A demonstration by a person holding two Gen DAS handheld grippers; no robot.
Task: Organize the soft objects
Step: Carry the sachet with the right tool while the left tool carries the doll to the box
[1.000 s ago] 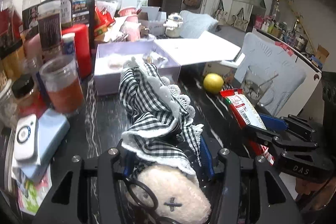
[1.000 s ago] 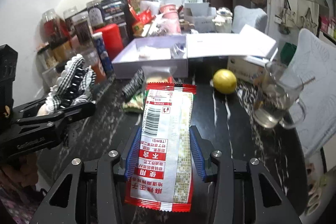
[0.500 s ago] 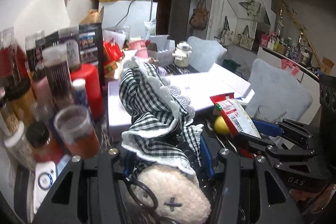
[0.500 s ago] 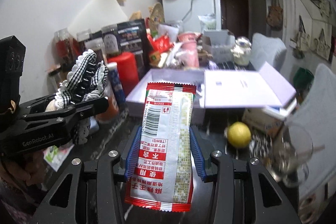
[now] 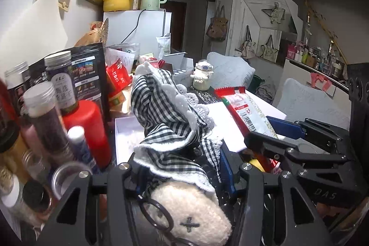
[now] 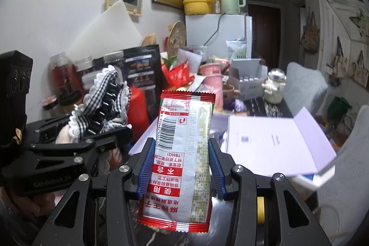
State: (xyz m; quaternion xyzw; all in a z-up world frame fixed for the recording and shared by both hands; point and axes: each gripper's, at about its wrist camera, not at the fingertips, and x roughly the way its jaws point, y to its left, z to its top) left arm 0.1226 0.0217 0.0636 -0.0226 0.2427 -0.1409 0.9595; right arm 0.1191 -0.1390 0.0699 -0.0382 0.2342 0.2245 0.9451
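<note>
My left gripper is shut on a plush doll in a black-and-white checked dress with white lace; its fuzzy cream head with wire glasses lies between the gripper's arms. The doll also shows at the left of the right wrist view. My right gripper is shut on a red-and-silver snack packet, held upright between the blue pads. In the left wrist view the packet and right gripper sit to the right. An open lilac box lies below and ahead of both.
Jars and a red bottle crowd the left side. A white astronaut figurine, pink mugs and a small carton stand behind the box. A white fridge carries a yellow pot and green kettle. Grey chairs stand right.
Both grippers have risen and tilted up with doll and packet still held. The table top, lemon and glass have dropped out of view; the wall and fridge now fill the background.
</note>
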